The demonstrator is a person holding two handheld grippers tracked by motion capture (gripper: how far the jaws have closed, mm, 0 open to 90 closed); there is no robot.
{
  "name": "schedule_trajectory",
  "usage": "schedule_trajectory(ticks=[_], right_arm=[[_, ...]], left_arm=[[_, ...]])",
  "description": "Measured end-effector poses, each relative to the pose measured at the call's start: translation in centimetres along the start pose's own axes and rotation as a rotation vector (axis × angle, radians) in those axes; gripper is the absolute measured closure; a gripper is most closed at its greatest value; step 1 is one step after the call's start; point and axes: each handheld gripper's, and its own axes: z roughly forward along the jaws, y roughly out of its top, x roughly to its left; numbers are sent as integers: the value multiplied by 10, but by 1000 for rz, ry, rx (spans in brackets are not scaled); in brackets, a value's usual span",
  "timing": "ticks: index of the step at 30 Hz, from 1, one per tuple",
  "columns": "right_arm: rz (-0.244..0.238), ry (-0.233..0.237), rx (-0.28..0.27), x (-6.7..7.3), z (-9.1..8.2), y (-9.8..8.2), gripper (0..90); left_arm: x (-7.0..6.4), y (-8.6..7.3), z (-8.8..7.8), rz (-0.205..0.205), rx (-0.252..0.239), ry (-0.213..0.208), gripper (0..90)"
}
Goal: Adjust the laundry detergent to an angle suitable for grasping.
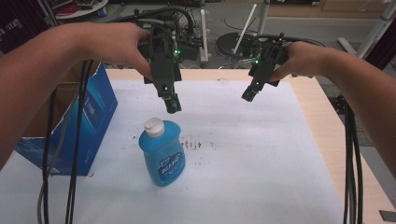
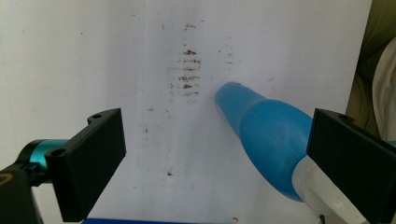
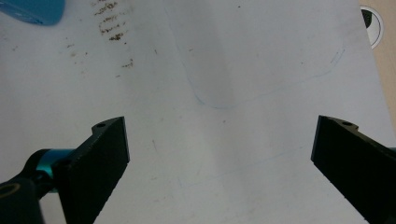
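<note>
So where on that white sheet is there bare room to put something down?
The widest bare patch is the white sheet right of the blue bottle, out to the table's wooden edge, under the right gripper. The left is crowded: the blue box, hanging cables and bottle sit close together.

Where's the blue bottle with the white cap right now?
In the high view the blue bottle stands upright on the white sheet, just below the left gripper and right of the blue box.
</note>
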Motion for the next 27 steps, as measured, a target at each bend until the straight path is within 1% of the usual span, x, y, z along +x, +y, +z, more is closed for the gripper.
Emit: schedule_trajectory(ticks=[1,3,4,5,9,13,14,16,19,20,22,24,27], right_arm=[[-8,1,-2,0,0,-1,33],[-1,2,1,1,-1,-1,33],[-10,1,0,1,-1,-1,33],[-6,2,2,2,-1,-1,33],[-16,3,-4,3,-2,0,33],[-18,-3,-3,5,-3,0,33],[-26,0,-6,5,-3,0,33],[-22,-2,-7,6,-4,0,33],[-15,3,-9,4,-4,-1,33],[-20,2,-7,4,-3,-1,33],[-22,1,-4,5,-3,-1,33],[-24,1,-11,5,-4,-1,33],[-15,-2,-13,4,-5,-2,33]], left_arm=[[0,0,1,-3,-2,-3,47],[1,1,1,-10,-4,-2,47],[1,1,1,-13,-7,-2,47],[1,1,0,-11,-6,-2,47],[0,0,-3,-18,-14,6,47],[-1,0,-2,-12,-3,9,47],[-2,1,-2,-16,-3,8,47],[-2,2,-2,-12,-4,4,47],[0,2,-1,-22,-8,5,47],[1,2,-1,-23,-10,5,47],[1,2,-1,-25,3,4,47],[2,2,-1,-25,0,4,47],[2,2,-1,-25,-4,5,47]])
